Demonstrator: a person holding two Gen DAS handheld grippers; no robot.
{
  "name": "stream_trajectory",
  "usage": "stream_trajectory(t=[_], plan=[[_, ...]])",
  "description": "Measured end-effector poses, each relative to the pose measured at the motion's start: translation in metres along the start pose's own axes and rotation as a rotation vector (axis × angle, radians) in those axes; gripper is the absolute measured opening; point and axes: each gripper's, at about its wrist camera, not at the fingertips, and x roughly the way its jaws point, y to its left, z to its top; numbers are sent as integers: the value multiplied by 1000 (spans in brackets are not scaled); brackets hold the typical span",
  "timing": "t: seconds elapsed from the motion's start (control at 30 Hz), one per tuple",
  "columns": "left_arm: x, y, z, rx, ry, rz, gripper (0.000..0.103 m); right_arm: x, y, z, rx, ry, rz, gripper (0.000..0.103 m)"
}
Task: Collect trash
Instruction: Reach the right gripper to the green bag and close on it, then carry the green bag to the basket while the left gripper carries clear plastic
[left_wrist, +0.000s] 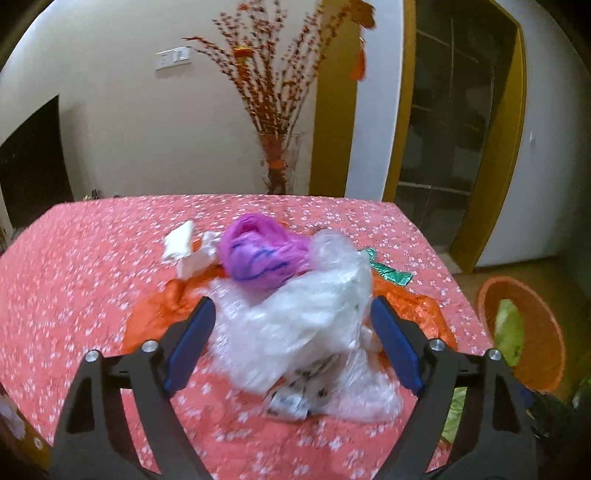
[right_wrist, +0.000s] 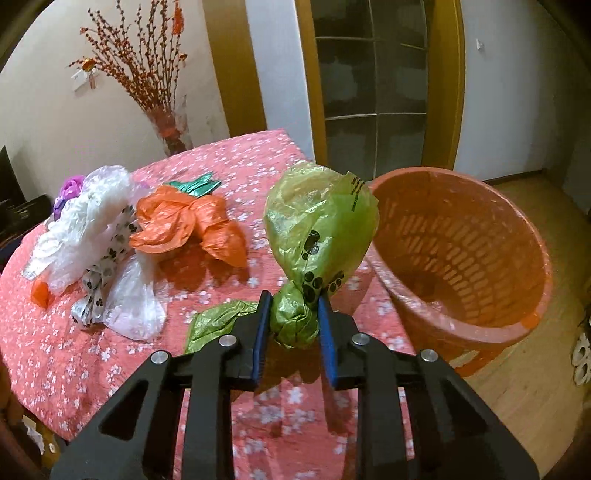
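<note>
My left gripper (left_wrist: 291, 317) is open, its blue pads on either side of a crumpled clear plastic bag (left_wrist: 306, 314) on the pink flowered table (left_wrist: 74, 258). A purple bag (left_wrist: 258, 254), an orange bag (left_wrist: 166, 310), white tissue (left_wrist: 181, 247) and a green foil wrapper (left_wrist: 391, 273) lie around it. My right gripper (right_wrist: 293, 314) is shut on the knot of a green paw-print bag (right_wrist: 317, 225), held above the table's right edge next to the orange basket (right_wrist: 461, 258). The clear bag (right_wrist: 81, 229) and orange bag (right_wrist: 184, 225) also show in the right wrist view.
The orange mesh basket (left_wrist: 524, 325) stands on the floor off the table's right edge. A glass vase of red branches (left_wrist: 277, 162) stands behind the table against the wall. A doorway with a yellow frame (right_wrist: 373, 92) is at the right.
</note>
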Motion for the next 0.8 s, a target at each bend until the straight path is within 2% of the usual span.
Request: stream_trajectory(t=[0.23, 0.3, 0.33, 0.43, 0.5, 0.6, 0.8], plan=[[31, -28, -1, 122, 52, 74, 82, 2, -8, -4, 15, 15, 2, 25], [41, -29, -4, 134, 85, 81, 73, 3, -9, -5, 14, 18, 4, 25], [45, -28, -6, 130, 102, 76, 72, 3, -9, -5, 13, 18, 6, 25], [51, -30, -9, 120, 124, 46, 59, 3, -10, -4, 12, 17, 10, 25], [52, -29, -10, 111, 128, 16, 43, 3, -10, -4, 14, 17, 10, 25], [49, -28, -9, 95, 116, -34, 31, 2, -10, -3, 14, 13, 8, 25], [32, -30, -8, 77, 71, -102, 24, -5, -12, -2, 10, -11, 4, 25]])
